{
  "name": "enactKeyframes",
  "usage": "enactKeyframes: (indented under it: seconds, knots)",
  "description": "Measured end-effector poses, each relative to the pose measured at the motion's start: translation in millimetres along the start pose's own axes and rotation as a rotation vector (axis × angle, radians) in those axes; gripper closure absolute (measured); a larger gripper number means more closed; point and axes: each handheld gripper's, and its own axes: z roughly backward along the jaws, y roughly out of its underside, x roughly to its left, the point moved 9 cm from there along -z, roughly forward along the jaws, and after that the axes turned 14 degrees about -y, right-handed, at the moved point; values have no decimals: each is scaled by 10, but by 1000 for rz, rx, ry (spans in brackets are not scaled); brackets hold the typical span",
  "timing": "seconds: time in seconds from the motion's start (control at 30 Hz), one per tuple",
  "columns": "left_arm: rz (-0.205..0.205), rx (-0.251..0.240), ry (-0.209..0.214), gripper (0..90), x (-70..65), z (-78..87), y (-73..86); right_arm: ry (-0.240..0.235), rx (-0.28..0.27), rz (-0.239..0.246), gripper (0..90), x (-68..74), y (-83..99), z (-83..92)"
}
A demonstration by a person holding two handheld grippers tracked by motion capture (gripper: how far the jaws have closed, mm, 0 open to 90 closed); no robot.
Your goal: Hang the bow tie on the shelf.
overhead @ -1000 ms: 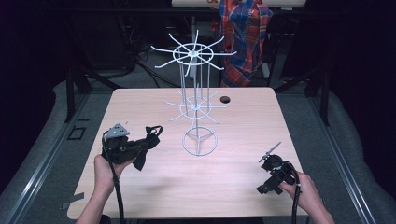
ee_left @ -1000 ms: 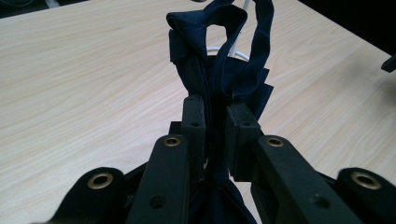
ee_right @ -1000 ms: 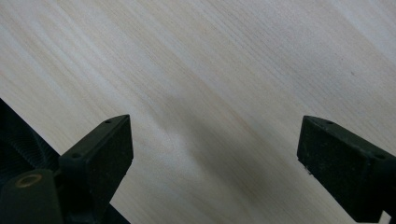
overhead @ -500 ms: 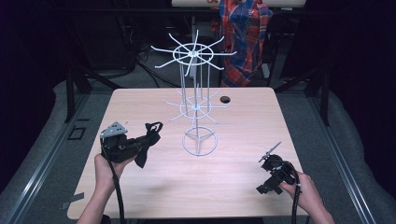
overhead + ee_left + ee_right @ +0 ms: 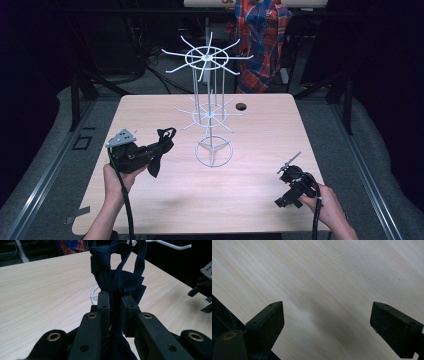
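The left gripper (image 5: 131, 155) sat over the near-left part of the pale wooden surface (image 5: 260, 200), its jaws clamped tight on a dark navy cloth (image 5: 117, 277), and in the left gripper view that cloth rose between the jaws in folds, a strap looping at the top. From the high view the cloth (image 5: 159, 149) hung off the gripper's front, just left of the white wire rack (image 5: 209, 112), apart from its ring base. The rack stood upright mid-surface, spokes fanning out at two levels. A small dark round hole (image 5: 241, 106) showed in the surface near the far edge. Over at the near right, the right gripper (image 5: 295, 182) had its jaws spread wide, bare wood grain between them. Beyond the surface the room was dim, with a red and blue plaid garment (image 5: 262, 35) at the far side and grey flooring (image 5: 55, 150) around.
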Motion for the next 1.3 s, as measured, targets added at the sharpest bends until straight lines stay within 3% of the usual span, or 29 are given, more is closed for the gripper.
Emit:
enactKeyframes:
  seconds: [0.17,0.47,0.67,1.3]
  knots:
    - [4,-9,3,802,-18,-12,-29,-4,-36,-13,116,20,-20,-17]
    - [-1,-15,12,801,-60,-61,-76,8,-21,-9,116,6,-7,-6]
    - [-21,4,16,801,-101,-124,-64,-10,-40,-18,118,27,-20,-26]
    - [-42,36,14,801,-116,-317,-58,-5,-38,-17,128,28,-19,-22]
